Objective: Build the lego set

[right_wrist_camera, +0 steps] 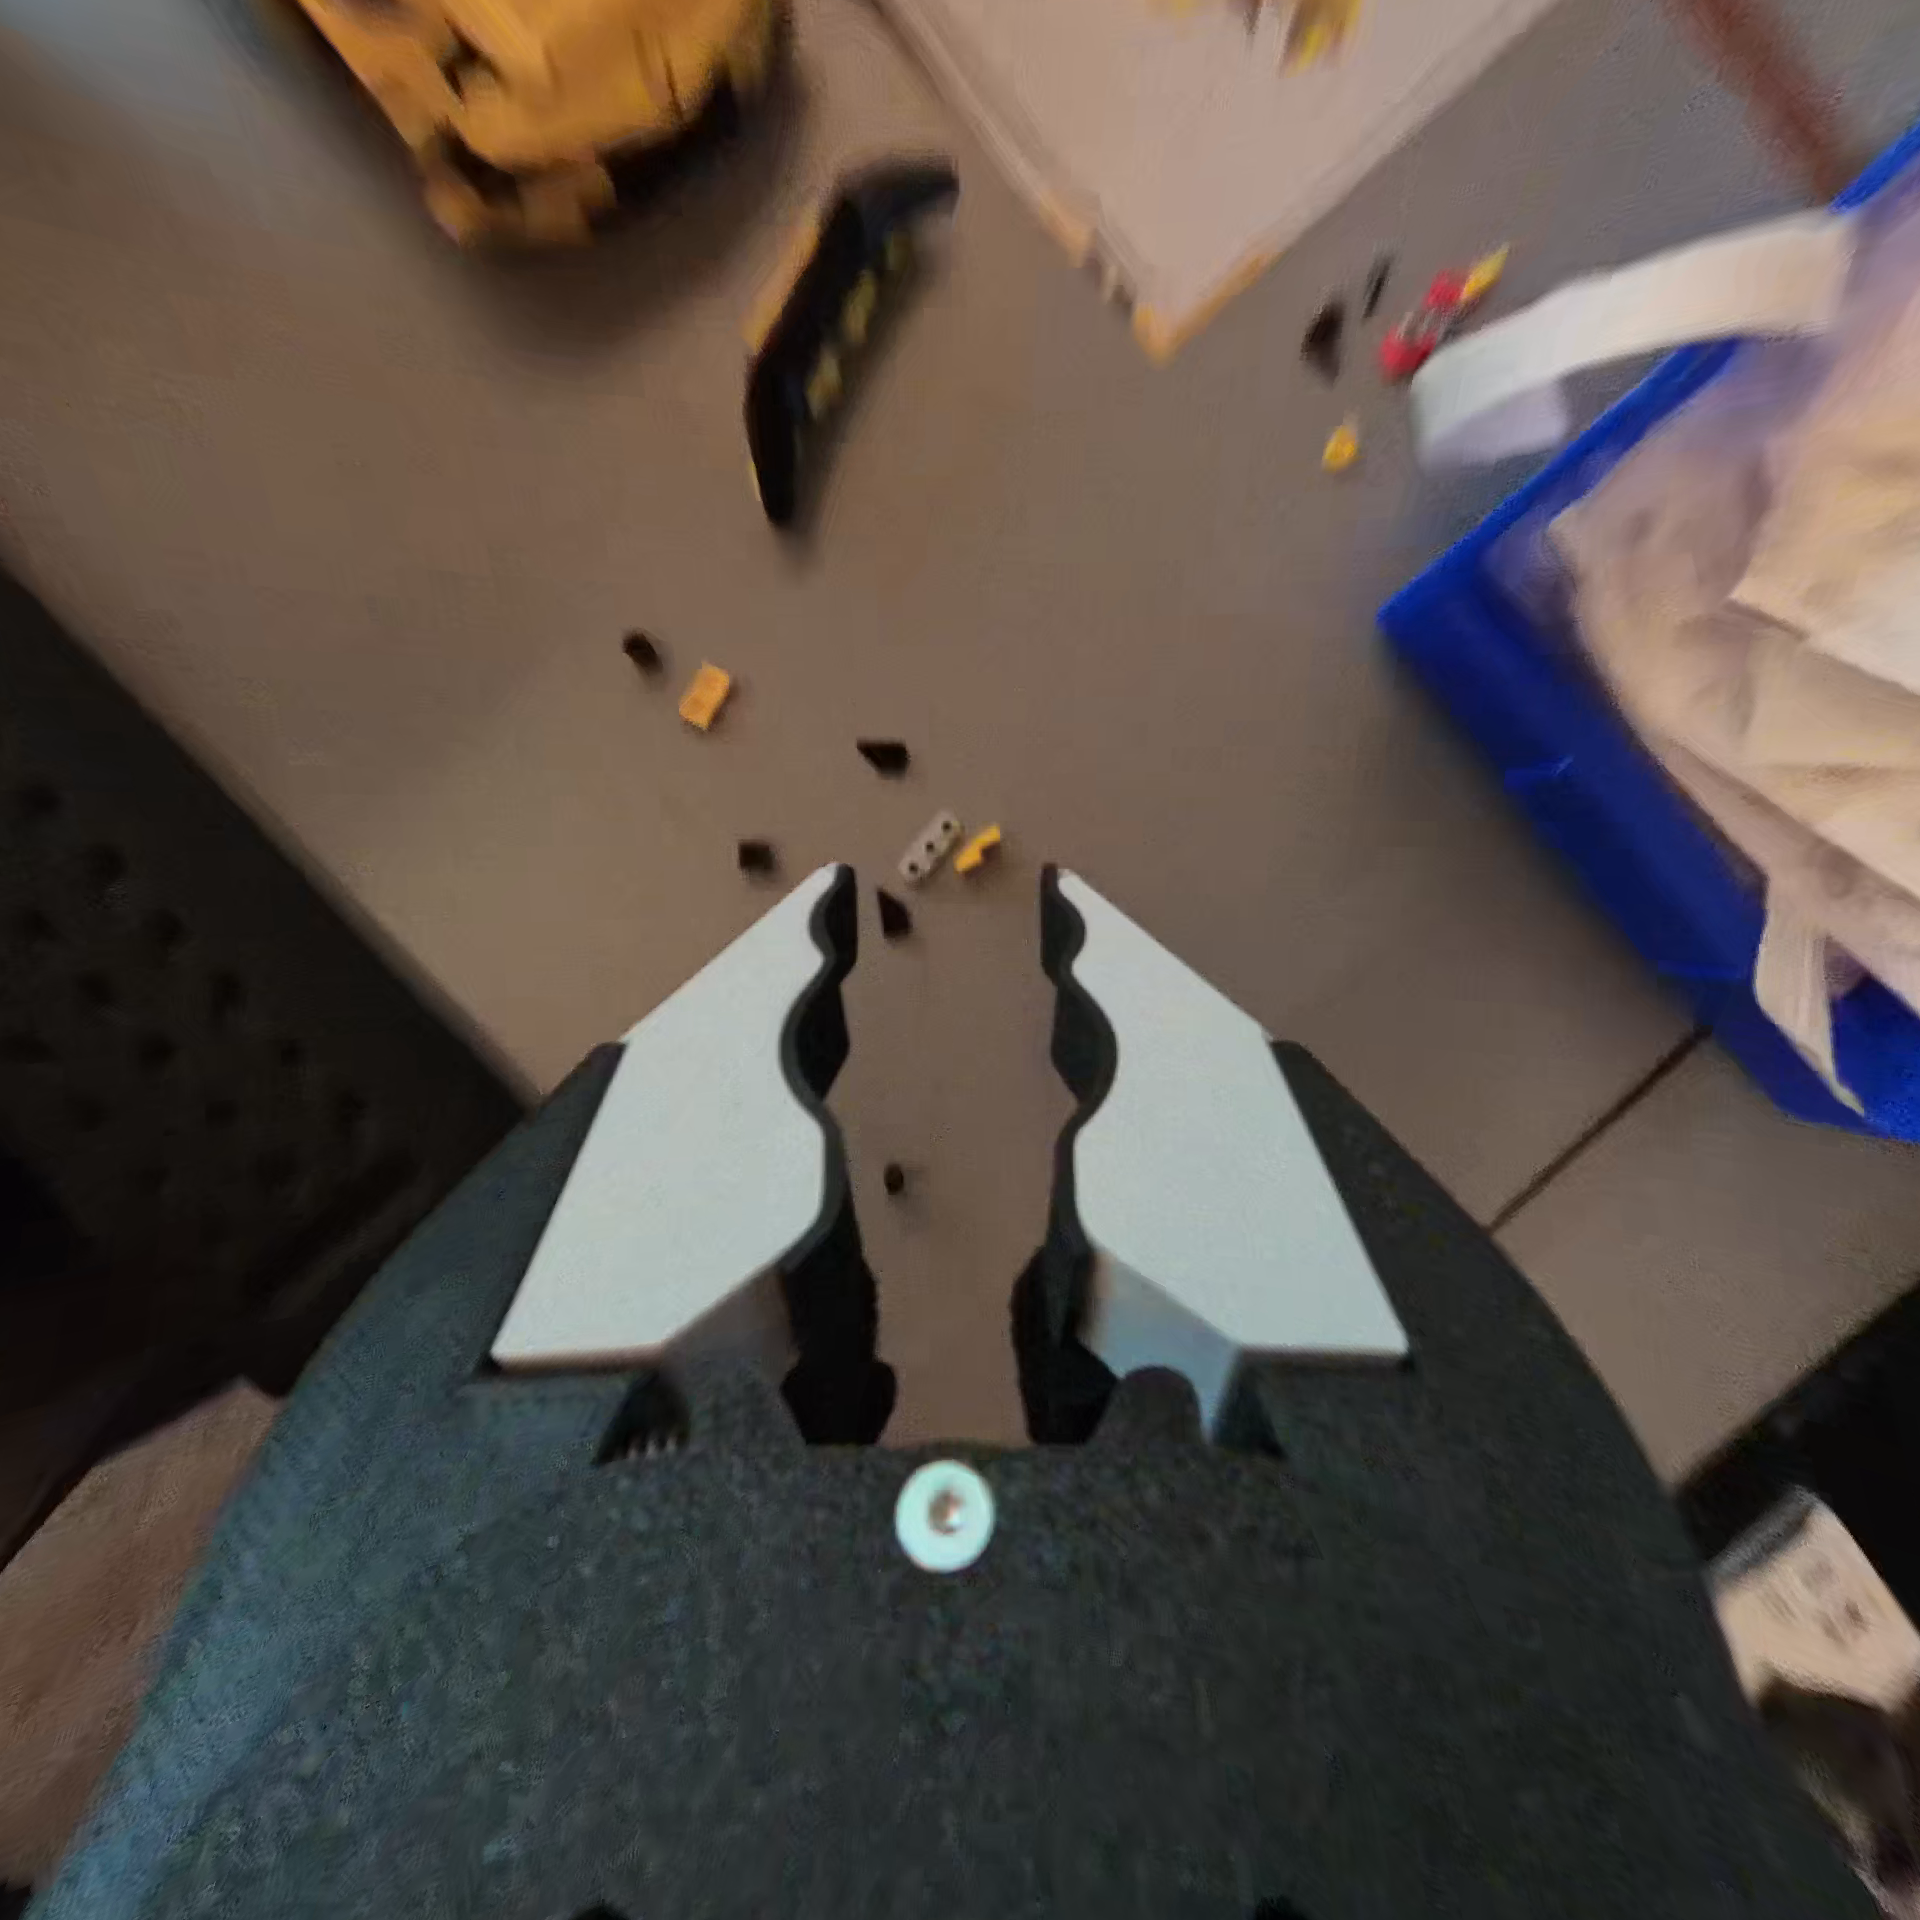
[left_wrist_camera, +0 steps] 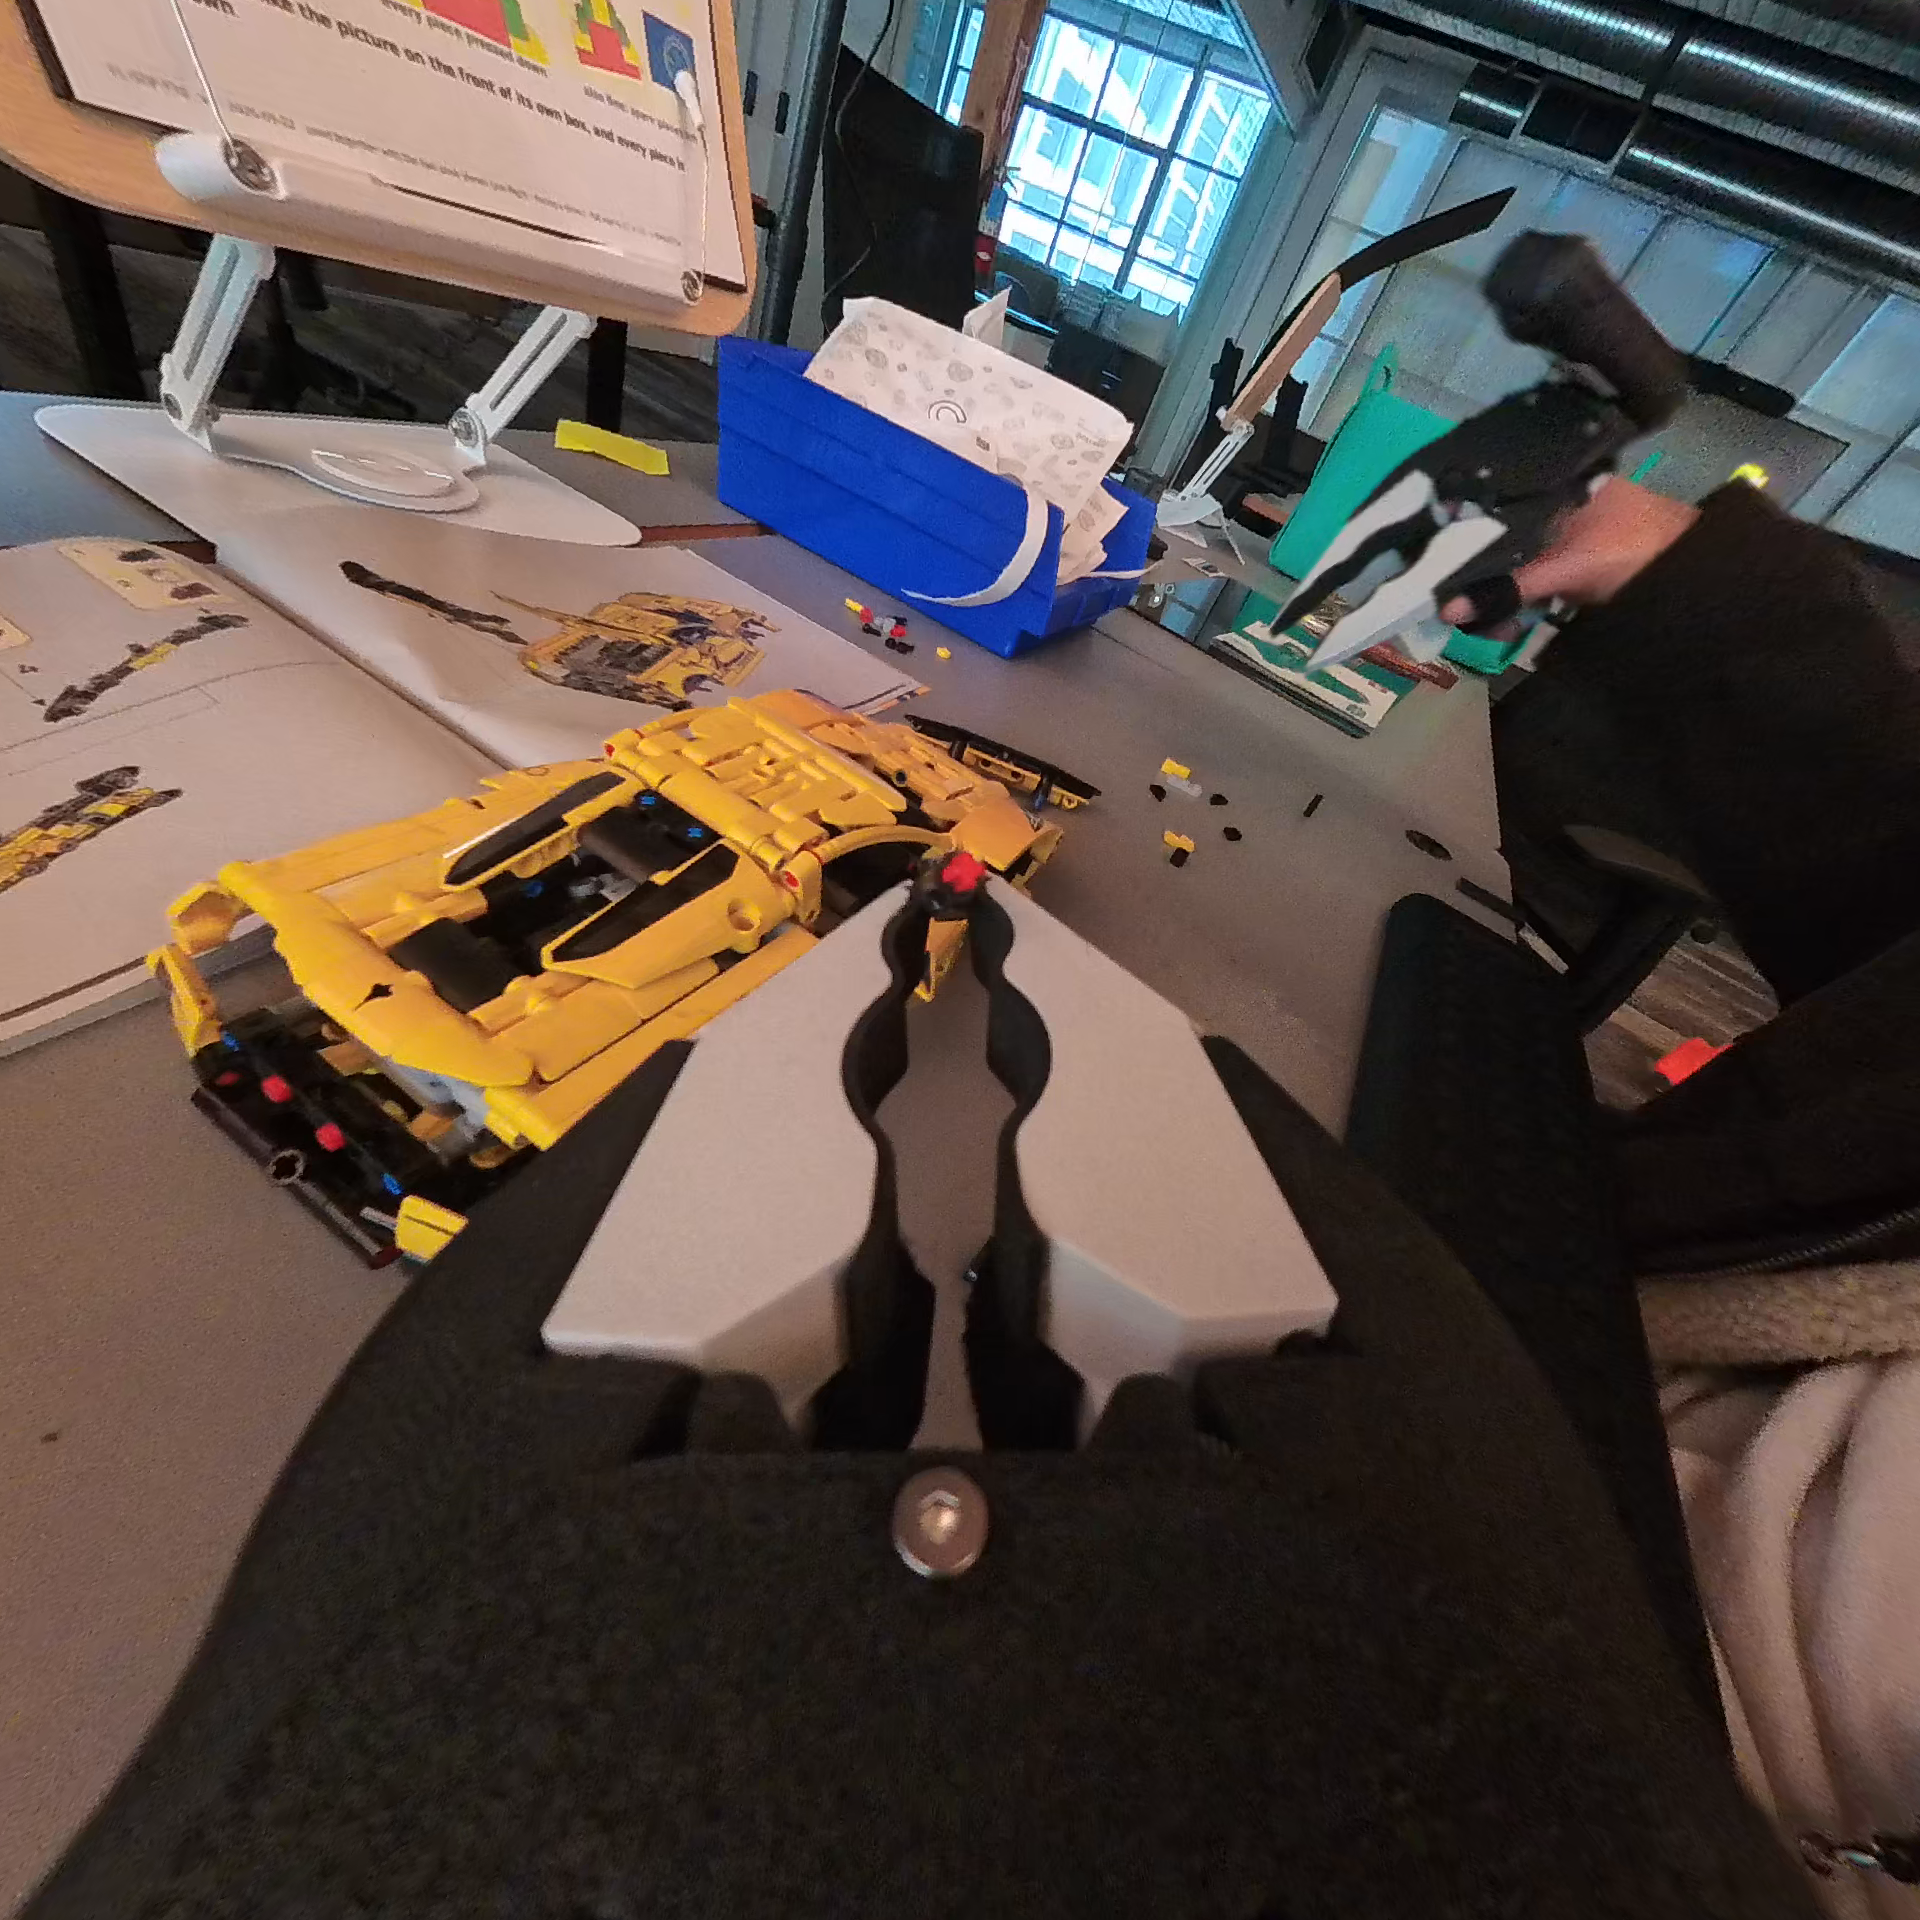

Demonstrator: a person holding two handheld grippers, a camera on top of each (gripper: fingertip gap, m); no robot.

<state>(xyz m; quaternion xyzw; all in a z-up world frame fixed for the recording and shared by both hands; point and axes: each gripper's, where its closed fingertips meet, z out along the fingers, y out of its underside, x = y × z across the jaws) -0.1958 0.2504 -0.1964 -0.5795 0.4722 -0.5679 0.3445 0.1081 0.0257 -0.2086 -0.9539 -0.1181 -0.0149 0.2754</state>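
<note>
**Pinching a tiny red-and-black pin next to a nearly finished yellow car**

Holding a small red-and-black connector piece (left_wrist_camera: 951, 883) right at its tips, the left gripper (left_wrist_camera: 948, 902) is sitting clamped on it, just off the side of the yellow lego car (left_wrist_camera: 582, 925). The car is lying on the grey table (left_wrist_camera: 208, 1299), partly overlapping the open instruction booklet (left_wrist_camera: 260, 707).

My guess is that little piece is going to be light, hard and slick, so it could easily twist or pop out of the pinch when it's getting pushed into a hole. The car itself is looking like stiff plastic panels clipped onto a black frame, rigid overall but fragile at the joints. I'd be grabbing it low on the chassis or across the solid sides, not by the thin curved panels or the rear bits with the red pins.

The right gripper (right_wrist_camera: 948, 894) is hanging over the table with its jaws apart and nothing between them, pointing down at a scatter of loose parts: a grey three-hole piece (right_wrist_camera: 930, 860), a yellow clip (right_wrist_camera: 979, 848), a yellow brick (right_wrist_camera: 704, 694) and a few tiny black pins. That view is pretty blurry. Farther out there's a long black-and-yellow sub-assembly (right_wrist_camera: 826, 332) lying near the car.

Beyond that, a blue plastic bin (left_wrist_camera: 894, 499) is holding crinkly white paper bags, and a wooden stand (left_wrist_camera: 62, 135) with a printed sheet is propped at the back.
</note>
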